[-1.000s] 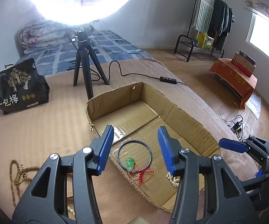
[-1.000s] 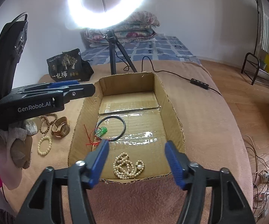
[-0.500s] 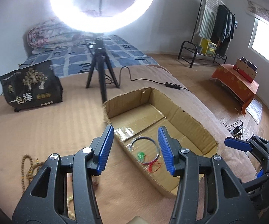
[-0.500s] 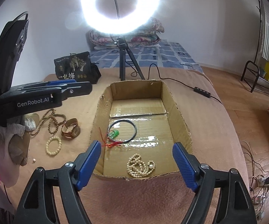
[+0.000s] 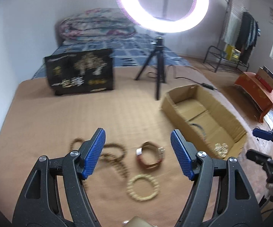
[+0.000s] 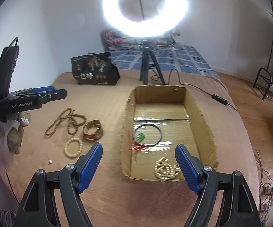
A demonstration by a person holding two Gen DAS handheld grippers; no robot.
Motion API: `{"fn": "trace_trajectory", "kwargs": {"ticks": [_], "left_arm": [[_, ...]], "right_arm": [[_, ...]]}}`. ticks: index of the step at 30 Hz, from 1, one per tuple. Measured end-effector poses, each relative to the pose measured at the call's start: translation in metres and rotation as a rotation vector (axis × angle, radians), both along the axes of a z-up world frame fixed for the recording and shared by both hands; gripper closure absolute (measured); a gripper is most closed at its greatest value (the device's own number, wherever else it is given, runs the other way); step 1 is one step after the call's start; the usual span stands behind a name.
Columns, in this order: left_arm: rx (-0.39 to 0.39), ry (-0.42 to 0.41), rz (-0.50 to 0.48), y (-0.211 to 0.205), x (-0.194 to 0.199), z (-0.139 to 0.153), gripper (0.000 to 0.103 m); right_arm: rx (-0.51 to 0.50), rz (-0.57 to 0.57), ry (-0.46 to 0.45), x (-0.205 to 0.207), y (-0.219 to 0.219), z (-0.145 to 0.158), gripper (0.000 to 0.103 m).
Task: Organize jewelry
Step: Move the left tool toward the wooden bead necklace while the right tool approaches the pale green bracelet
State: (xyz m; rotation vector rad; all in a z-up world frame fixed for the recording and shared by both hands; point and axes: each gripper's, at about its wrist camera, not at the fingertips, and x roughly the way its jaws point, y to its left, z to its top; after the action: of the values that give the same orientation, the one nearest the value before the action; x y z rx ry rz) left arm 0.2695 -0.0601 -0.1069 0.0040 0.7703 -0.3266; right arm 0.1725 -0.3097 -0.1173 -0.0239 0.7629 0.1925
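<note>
From the left wrist view, blurred throughout, the left gripper [image 5: 137,151] hangs above the bed [image 5: 79,124] with its jaws wide apart and holding nothing. Below and between them lie a watch [image 5: 150,156], a pale bead bracelet [image 5: 142,186] nearer the camera, and a long brown bead necklace [image 5: 115,160] to the left of both. The cardboard box [image 5: 176,111] sits off to the right, toward the bed's right edge, with the right gripper [image 5: 263,134] showing beyond its near corner. From the right wrist view, the right gripper [image 6: 138,162] also has its jaws apart and empty, hovering over the box's [image 6: 124,132] near left wall. Inside the box lie a dark hoop with a green charm and red cord [image 6: 147,134] and a heap of pearls [image 6: 166,168] in the near right corner. The watch [image 6: 93,130], bracelet [image 6: 73,147] and necklace [image 6: 66,122] rest on the bed left of the box, under the left gripper [image 6: 47,93], and a single loose bead [image 6: 50,161] lies near the bracelet. The three pieces lie close together, the necklace's loops just beside the watch, so a grasp at one could likely snag or drag a neighbour. The soft bed cover may also let thin beads sink and slip out as the jaws close.
</note>
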Motion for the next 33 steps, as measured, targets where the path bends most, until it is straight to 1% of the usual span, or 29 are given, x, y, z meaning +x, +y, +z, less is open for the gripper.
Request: {"fn": "trace_trajectory", "kwargs": {"ticks": [4,7,12,16,20,22,24,26,28,33], "left_arm": [[0.014,0.037,0.049,0.038,0.002,-0.011,0.029],[0.017,0.074,0.083,0.059,0.003,-0.021,0.029],[-0.043,0.166,0.149,0.097,0.011,-0.042,0.029],[-0.101,0.234,0.192,0.118,0.019,-0.058,0.029],[-0.140,0.268,0.212,0.129,0.024,-0.069,0.029],[-0.162,0.286,0.220,0.132,0.028,-0.075,0.029],[-0.188,0.313,0.225,0.135,0.031,-0.083,0.029],[-0.212,0.342,0.229,0.137,0.036,-0.090,0.029],[-0.246,0.369,0.243,0.140,0.042,-0.097,0.029],[-0.322,0.414,0.277,0.146,0.053,-0.110,0.029]], "right_arm": [[-0.004,0.035,0.008,0.002,0.016,-0.001,0.022],[-0.006,0.061,0.015,0.005,0.029,-0.002,0.022],[-0.015,0.112,0.032,0.016,0.055,-0.006,0.022],[-0.015,0.153,0.071,0.028,0.073,-0.012,0.022],[0.011,0.170,0.119,0.038,0.086,-0.022,0.023],[0.039,0.175,0.146,0.042,0.090,-0.028,0.027],[0.061,0.178,0.174,0.045,0.096,-0.036,0.028],[0.064,0.177,0.196,0.047,0.102,-0.044,0.029],[0.063,0.180,0.213,0.048,0.107,-0.049,0.032],[0.050,0.195,0.239,0.047,0.116,-0.061,0.033]]}}
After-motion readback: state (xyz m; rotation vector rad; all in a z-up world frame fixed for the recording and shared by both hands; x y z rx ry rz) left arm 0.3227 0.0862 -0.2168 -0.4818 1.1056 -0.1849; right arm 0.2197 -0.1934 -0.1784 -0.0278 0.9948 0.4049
